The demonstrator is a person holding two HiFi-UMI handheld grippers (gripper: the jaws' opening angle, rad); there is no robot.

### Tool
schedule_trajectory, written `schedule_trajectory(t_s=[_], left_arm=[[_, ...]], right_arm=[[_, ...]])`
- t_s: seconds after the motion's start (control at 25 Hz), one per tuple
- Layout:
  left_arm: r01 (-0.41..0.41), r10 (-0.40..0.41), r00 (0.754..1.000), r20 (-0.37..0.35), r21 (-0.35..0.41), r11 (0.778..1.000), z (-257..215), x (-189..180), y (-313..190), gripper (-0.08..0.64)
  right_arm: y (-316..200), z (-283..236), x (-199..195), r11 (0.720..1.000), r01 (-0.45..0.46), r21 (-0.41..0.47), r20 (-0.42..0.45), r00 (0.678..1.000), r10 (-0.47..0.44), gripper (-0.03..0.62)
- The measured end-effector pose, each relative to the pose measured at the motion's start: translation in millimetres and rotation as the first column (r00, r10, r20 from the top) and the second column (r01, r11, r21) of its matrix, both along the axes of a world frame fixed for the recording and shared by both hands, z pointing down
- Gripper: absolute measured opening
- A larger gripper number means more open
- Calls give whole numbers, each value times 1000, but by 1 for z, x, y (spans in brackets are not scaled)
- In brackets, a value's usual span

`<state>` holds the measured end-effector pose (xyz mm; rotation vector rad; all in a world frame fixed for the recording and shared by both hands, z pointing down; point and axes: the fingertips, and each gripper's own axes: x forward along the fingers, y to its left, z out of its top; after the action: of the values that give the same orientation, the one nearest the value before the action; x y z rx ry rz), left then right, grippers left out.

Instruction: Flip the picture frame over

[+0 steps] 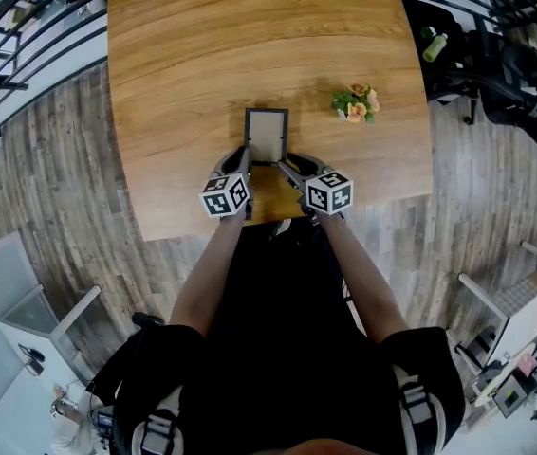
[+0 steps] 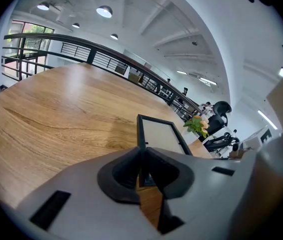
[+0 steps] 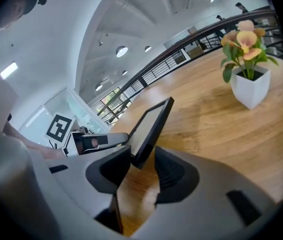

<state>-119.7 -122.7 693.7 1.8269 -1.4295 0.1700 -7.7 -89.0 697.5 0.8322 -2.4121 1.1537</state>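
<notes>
A black picture frame (image 1: pixel 267 133) with a pale panel facing up is on the wooden table (image 1: pixel 193 55), close to the near edge. My left gripper (image 1: pixel 246 156) is at its near left corner, and in the left gripper view the jaws (image 2: pixel 142 156) are shut on the frame's (image 2: pixel 160 135) thin left edge. My right gripper (image 1: pixel 286 165) is at the near right corner. In the right gripper view the frame's (image 3: pixel 150 124) corner sits between the open jaws (image 3: pixel 142 163), with a gap beside the right pad. The frame looks tilted there.
A small white pot with orange flowers (image 1: pixel 356 102) stands on the table to the right of the frame, also seen as the pot (image 3: pixel 250 84). The table's near edge (image 1: pixel 278 218) runs just under both grippers. Office chairs (image 1: pixel 506 64) and a railing (image 1: pixel 22 27) surround the table.
</notes>
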Motion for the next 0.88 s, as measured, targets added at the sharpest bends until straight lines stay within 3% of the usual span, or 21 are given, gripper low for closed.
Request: schedule_trajectory(t_s=[0.4, 0.68, 0.88], left_arm=[[3, -1, 1000, -31, 38, 999, -7, -2, 1, 55], [16, -10, 998, -67, 85, 996, -16, -4, 2, 55], [15, -7, 997, -77, 95, 995, -18, -3, 3, 55]], right_arm=[[2, -5, -3, 995, -63, -83, 118, 990, 72, 124], [8, -1, -11, 995, -20, -96, 117, 993, 31, 168], [8, 4, -10, 988, -46, -147, 150, 986, 69, 163]])
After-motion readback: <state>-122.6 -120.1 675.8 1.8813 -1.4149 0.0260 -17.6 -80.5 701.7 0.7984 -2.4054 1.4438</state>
